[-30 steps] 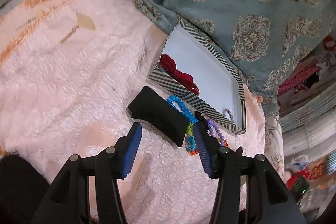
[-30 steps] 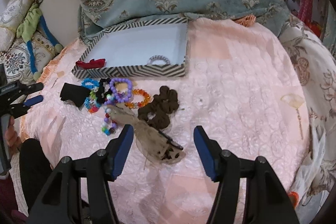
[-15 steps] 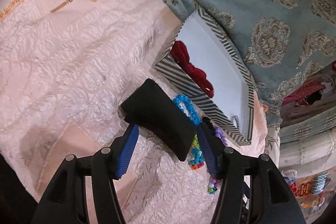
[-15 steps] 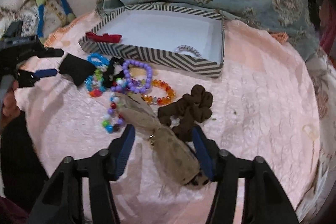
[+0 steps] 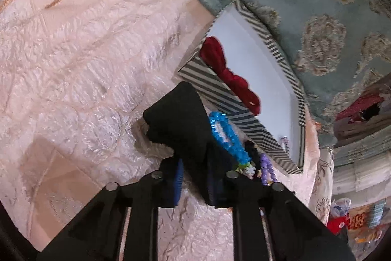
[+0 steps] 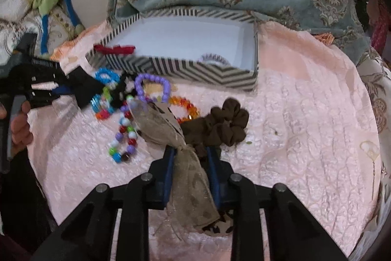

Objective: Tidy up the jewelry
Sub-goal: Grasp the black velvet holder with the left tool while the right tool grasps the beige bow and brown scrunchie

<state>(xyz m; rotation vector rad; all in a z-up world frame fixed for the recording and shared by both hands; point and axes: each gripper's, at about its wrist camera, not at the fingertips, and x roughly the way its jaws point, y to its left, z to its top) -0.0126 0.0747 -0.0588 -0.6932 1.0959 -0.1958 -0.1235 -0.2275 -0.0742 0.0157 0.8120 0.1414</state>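
Black-and-white chevron box [image 6: 195, 70]; blue [image 5: 227, 136], purple [image 6: 152, 87] bracelets; brown scrunchie [image 6: 220, 126]; pink bedspread [image 6: 305, 114].

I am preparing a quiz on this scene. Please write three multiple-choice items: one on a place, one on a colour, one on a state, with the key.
1. Where does the red bow lie?
A. in the striped box
B. on the brown scrunchie
C. under the blanket

2. What colour is the bead bracelet beside the black pouch?
A. yellow
B. white
C. blue

3. What is the state of the right gripper?
A. wide open
B. shut on the beige organza bow
C. out of view

Key: 1 A, it rests inside the near wall. 2 C, the beads are bright blue. 3 B, both pads press the bow's knot.
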